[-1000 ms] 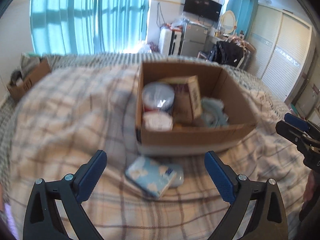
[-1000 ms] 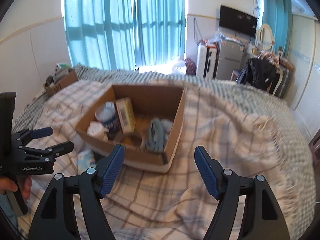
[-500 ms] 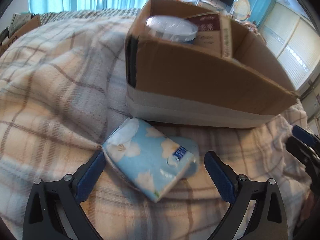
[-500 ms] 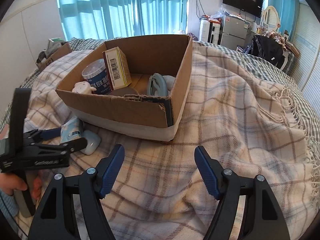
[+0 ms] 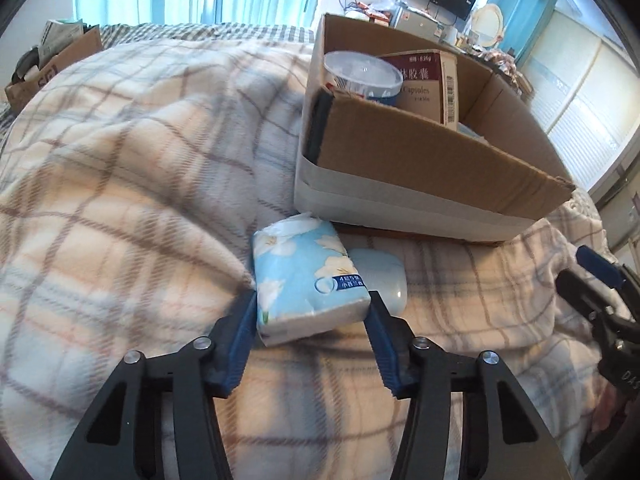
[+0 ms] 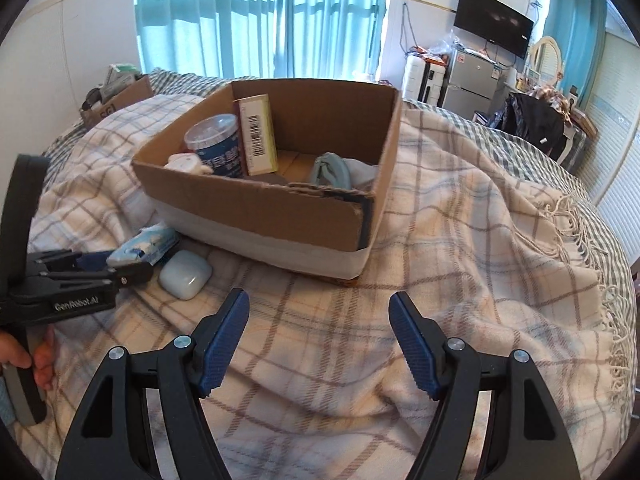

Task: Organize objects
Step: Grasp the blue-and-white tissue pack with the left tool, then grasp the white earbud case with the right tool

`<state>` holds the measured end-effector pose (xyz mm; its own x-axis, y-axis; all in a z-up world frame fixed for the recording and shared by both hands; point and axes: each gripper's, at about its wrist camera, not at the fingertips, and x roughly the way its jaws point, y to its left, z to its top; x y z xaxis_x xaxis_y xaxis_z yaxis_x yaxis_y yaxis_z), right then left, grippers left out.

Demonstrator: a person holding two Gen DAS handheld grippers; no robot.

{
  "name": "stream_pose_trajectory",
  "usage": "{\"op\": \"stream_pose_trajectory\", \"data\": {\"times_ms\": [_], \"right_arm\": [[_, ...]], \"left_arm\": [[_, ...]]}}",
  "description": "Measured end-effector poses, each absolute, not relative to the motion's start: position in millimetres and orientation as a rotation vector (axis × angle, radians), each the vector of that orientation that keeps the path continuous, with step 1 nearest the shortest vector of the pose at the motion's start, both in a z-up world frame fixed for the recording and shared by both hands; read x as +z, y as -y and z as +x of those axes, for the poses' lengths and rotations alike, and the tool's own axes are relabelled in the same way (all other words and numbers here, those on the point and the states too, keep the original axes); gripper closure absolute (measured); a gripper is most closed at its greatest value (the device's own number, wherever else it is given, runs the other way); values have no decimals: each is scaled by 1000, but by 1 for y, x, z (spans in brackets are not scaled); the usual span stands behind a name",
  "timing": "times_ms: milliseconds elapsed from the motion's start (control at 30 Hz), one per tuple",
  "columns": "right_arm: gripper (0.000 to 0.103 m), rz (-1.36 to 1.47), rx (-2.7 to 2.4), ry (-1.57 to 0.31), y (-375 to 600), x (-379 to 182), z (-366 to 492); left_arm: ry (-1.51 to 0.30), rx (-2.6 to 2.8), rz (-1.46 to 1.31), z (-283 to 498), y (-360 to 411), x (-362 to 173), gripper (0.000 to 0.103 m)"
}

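We are pinching the tissue pack squarely in the left gripper; right gripper is hanging spread.

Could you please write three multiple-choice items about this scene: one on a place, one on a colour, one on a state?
1. Where does the white case lie?
A. inside the box
B. on the blanket, beside the tissue pack
C. in the right gripper

2. What colour is the tissue pack?
A. red
B. light blue with white flowers
C. black

3. What is the state of the right gripper?
A. open, holding nothing
B. shut on the case
C. shut on the box

Answers:
1 B: the case rests on the blanket outside the box.
2 B: the left view shows the print.
3 A: its fingers stand wide apart over bare blanket, while the left gripper closes on the pack.
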<state>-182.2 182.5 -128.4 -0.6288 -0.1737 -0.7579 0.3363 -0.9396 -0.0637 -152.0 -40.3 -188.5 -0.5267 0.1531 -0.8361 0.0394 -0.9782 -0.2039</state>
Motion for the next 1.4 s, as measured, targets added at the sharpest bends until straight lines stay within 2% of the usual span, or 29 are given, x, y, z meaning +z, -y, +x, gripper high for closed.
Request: {"op": "stream_pose_trajectory", "data": {"times_ms": [300, 367, 500, 667, 867, 1100, 1200, 1400], "right_arm": [[31, 1173, -2570, -350, -168, -132, -173], [31, 1169, -2558, -339, -167, -132, -171], [29, 1153, -2537, -285, -157, -125, -173], [29, 1152, -2521, -346, -118, -126, -183], [29, 1287, -2463, -383, -65, -171, -207], [29, 1405, -2397, -381, -36, -208, -230], [46, 1424, -2365, -398, -31, -218, -229], [46, 1375, -2397, -349, -53, -196, -203]], "left_arm": [[448, 2654, -1393, -137, 59, -169, 53], [515, 2650, -1352, -135, 66, -161, 53], [533, 2702, -1257, -123, 75, -135, 53], [394, 2854, -1211, -122, 84, -112, 53], [321, 2901, -1272, -128, 95, -123, 53], [406, 2865, -1309, -133, 113, -138, 53], [405, 2844, -1317, -133, 111, -141, 53], [383, 2838, -1303, -122, 101, -134, 53]]}}
